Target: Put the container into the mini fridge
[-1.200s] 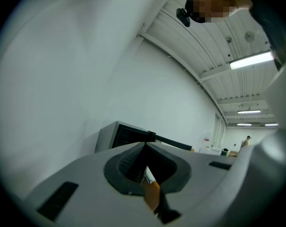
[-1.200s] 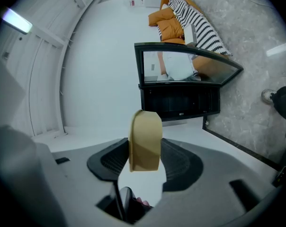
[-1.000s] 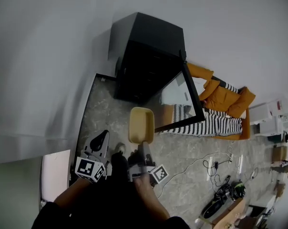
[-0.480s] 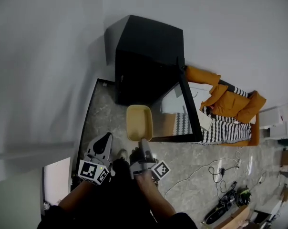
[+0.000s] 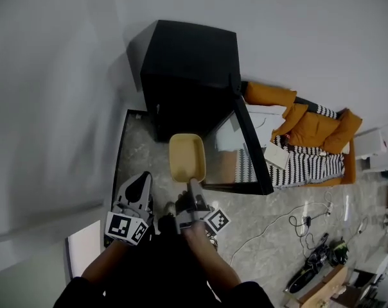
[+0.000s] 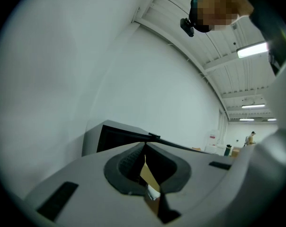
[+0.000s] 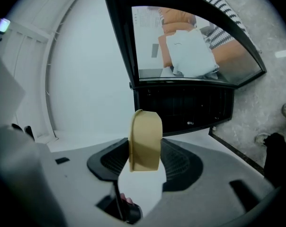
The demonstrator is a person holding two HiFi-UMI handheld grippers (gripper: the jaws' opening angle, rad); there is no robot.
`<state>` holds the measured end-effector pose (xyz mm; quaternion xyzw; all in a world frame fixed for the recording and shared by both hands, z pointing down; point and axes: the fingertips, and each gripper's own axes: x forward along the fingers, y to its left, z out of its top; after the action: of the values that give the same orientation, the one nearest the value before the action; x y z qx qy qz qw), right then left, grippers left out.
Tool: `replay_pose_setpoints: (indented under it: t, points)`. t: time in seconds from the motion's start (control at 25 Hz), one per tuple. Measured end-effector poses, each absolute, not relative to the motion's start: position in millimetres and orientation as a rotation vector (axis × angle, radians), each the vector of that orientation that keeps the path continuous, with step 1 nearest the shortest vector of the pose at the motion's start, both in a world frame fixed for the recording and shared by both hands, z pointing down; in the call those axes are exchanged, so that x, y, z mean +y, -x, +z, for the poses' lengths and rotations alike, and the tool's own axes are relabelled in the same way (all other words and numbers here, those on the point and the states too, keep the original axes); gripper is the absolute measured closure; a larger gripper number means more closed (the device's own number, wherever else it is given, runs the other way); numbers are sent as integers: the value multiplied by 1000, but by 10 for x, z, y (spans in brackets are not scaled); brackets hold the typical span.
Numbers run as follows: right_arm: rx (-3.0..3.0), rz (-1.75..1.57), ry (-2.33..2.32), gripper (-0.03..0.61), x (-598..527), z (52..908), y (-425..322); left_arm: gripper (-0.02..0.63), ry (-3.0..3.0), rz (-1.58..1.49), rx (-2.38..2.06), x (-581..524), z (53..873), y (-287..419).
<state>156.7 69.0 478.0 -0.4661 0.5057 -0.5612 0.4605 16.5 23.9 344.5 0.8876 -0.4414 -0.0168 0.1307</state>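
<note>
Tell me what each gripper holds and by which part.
The right gripper clamps the tan container by its near end; the left gripper is shut and empty.

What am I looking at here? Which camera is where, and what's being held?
No robot: a person is holding a hand-held claw in each hand. The head view looks steeply down from a camera on their head. The other two views ride on the claws, looking along the jaws. The right claw is clamped on a tan container, held up before a black mini fridge whose glass door stands open. The left claw is shut and empty. On the stone-look floor lie cables, near an orange sofa.
</note>
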Motion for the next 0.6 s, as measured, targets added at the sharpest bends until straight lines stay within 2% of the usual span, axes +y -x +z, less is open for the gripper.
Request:
replay_pose_setpoints:
  t: [0.6]
  points:
    - [1157,-1297,1205,380,-230,5128,-1388,607,-2646,-22,-1089,-902,3716,-249]
